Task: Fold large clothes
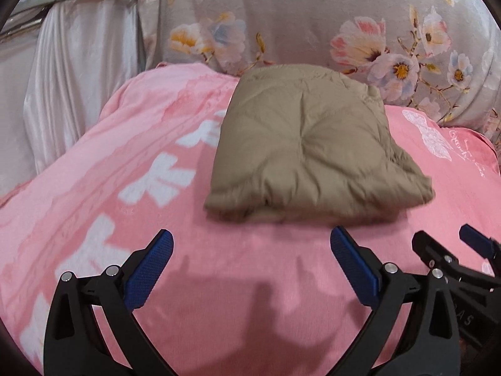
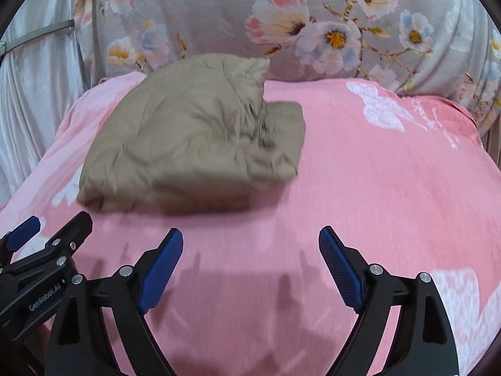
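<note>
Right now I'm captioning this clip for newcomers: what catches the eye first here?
First, the puffy tan quilted garment, folded into a squarish bundle on the pink bedspread with white prints. Behind it rises a grey floral-printed cushion. In front, the left gripper and right gripper both hover open, holding nothing.

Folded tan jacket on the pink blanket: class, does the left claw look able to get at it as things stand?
Probably yes. The left claw is open and empty, facing the tan jacket, with only bare pink blanket between them; the right claw sits off to the side.
</note>
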### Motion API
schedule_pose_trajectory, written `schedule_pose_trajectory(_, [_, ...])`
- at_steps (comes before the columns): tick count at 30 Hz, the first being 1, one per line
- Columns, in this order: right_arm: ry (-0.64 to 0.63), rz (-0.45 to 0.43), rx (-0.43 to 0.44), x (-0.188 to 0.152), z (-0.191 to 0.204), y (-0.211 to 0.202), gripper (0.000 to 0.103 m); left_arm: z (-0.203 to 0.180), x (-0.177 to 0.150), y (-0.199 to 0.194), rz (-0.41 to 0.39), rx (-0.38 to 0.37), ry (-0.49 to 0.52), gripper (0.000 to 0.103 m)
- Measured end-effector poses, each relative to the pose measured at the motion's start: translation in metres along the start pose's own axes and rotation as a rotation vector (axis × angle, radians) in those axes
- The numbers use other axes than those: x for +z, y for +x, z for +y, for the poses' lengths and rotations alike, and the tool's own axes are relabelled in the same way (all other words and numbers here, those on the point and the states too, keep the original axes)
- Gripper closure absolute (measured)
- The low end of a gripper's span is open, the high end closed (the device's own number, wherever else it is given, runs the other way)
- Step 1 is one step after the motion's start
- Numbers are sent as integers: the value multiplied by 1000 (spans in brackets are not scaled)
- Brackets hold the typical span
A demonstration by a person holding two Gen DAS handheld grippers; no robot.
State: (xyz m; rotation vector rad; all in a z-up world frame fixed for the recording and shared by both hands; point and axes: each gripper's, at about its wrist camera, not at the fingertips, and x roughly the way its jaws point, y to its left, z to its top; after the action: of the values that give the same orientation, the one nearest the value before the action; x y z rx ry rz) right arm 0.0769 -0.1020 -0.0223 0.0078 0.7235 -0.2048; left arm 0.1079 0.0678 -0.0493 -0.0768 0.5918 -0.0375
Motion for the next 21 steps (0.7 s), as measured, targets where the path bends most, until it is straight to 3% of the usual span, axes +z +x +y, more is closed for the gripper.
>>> schedule_pose_trajectory(7, [9, 43, -18, -44, -2, -18, 16, -1, -36, -13, 53, 21, 17, 5])
schedule_pose_trajectory(21, [4, 17, -30, -59, -1, -29, 16, -7, -46, -17, 45, 65, 51, 5])
